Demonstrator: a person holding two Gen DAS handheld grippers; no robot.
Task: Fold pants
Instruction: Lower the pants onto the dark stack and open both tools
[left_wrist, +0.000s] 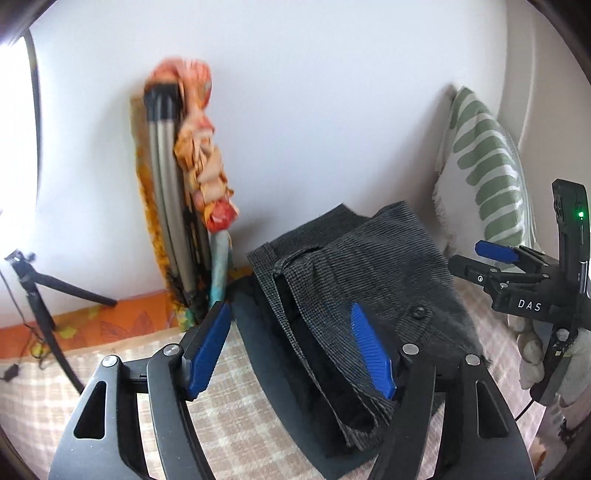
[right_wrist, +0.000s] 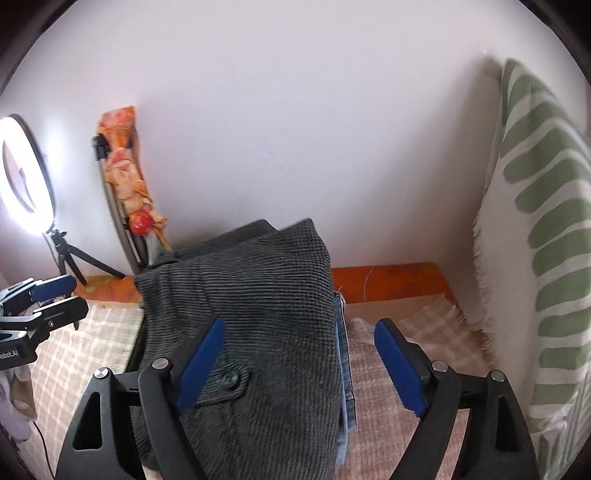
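Folded dark grey corduroy pants (left_wrist: 369, 273) lie on top of a pile of folded clothes on the bed, with a buttoned pocket (left_wrist: 419, 312) facing up. In the right wrist view the pants (right_wrist: 251, 295) fill the centre, over a blue denim piece (right_wrist: 341, 354). My left gripper (left_wrist: 291, 350) is open and empty, its fingers standing on either side of the pile's left edge. My right gripper (right_wrist: 299, 365) is open and empty above the pants' right edge. The right gripper also shows in the left wrist view (left_wrist: 491, 258), and the left one in the right wrist view (right_wrist: 55, 295).
A checked beige blanket (left_wrist: 229, 413) covers the bed. A green-and-white striped pillow (right_wrist: 546, 229) leans at the right wall. A folded metal frame with orange cloth (left_wrist: 184, 192), a small tripod (left_wrist: 40, 295) and a lit ring light (right_wrist: 22, 173) stand at the left. A dark flat board (left_wrist: 280, 402) lies under the pile.
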